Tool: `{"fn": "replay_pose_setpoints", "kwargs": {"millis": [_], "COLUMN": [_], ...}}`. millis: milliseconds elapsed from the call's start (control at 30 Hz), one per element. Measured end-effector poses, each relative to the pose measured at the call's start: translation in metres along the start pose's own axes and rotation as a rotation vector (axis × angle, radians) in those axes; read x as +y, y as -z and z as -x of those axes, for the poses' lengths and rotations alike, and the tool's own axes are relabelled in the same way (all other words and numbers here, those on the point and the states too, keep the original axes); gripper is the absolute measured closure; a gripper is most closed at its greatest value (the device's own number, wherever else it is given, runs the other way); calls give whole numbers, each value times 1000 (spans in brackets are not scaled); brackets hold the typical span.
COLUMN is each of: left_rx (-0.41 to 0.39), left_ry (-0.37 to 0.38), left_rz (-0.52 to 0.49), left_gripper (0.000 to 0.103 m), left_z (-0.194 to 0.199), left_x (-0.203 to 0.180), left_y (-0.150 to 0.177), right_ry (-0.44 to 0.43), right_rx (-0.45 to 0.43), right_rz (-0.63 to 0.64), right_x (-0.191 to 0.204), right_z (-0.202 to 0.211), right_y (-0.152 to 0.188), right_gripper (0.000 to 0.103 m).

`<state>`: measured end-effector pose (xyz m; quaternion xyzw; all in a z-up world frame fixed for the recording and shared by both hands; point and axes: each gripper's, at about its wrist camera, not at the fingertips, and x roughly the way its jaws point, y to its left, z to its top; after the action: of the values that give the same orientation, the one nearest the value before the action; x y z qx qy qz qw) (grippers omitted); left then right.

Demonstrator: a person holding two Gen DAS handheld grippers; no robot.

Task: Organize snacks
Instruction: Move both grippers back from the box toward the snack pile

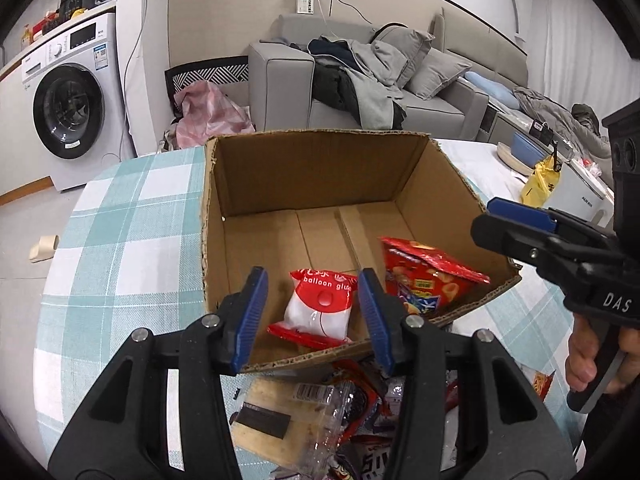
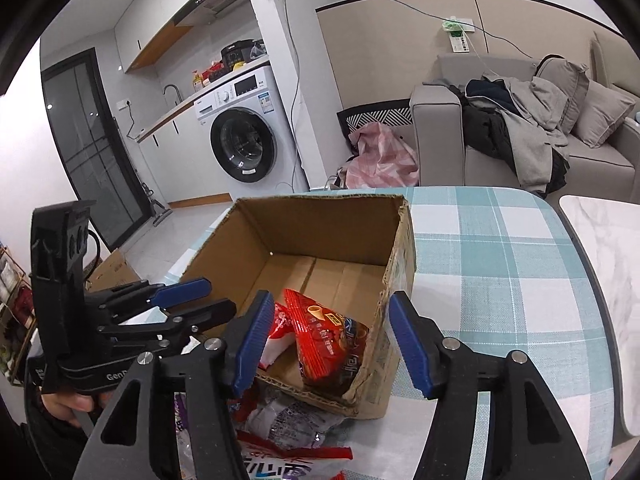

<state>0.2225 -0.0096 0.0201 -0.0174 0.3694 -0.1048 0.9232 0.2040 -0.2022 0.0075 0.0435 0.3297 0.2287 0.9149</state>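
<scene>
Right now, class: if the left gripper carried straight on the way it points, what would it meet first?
Probably the white-and-red balloon glue packet inside the cardboard box; the left gripper frames it between open jaws, though depth is uncertain.

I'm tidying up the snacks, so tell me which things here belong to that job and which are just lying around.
Part of the job:
cardboard box
white and red packet
red snack bag
loose snack pile

Lying about:
washing machine
sofa
pink cloth
yellow bag

box [image 1: 312, 172]: matt corrugated cardboard, ragged edges | snack bags [image 1: 424, 276]: glossy plastic | desk [image 1: 120, 216]: woven checked cloth
</scene>
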Motion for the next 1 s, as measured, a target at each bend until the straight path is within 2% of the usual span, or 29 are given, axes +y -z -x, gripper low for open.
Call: {"fn": "replay_pose_setpoints", "kwargs": {"millis": [67,233,267,333,400,567,800,1000], "left_rx": [-8,-24,-26,-43,-69,-102,-139,-134], "left_ry": [-1,-13,-14,-21,-3,-25,-56,-89], "left_rz": [4,3,4,7,2,5,47,60], "left_gripper": [59,52,51,30,19,1,1,1], "left_z": [1,5,7,14,25,56,100,126], "left_x": [0,1,1,1,-2,-4,3,10], "left_y": [1,0,0,1,2,16,49,80], "right_ry": [5,-11,-9,-1,8,40,42,46], "right_rx": [1,-29,-33,-42,-59,-65,-38,-4], "right_rz": [8,35,38,39,36,44,40,38], "right_x": [1,9,10,13,14,19,23,26], "right_z": [1,13,16,24,32,53,77,89], "right_y": [2,8,9,11,12,22,48,70], "right_gripper": [41,16,14,9,0,0,0,0]}}
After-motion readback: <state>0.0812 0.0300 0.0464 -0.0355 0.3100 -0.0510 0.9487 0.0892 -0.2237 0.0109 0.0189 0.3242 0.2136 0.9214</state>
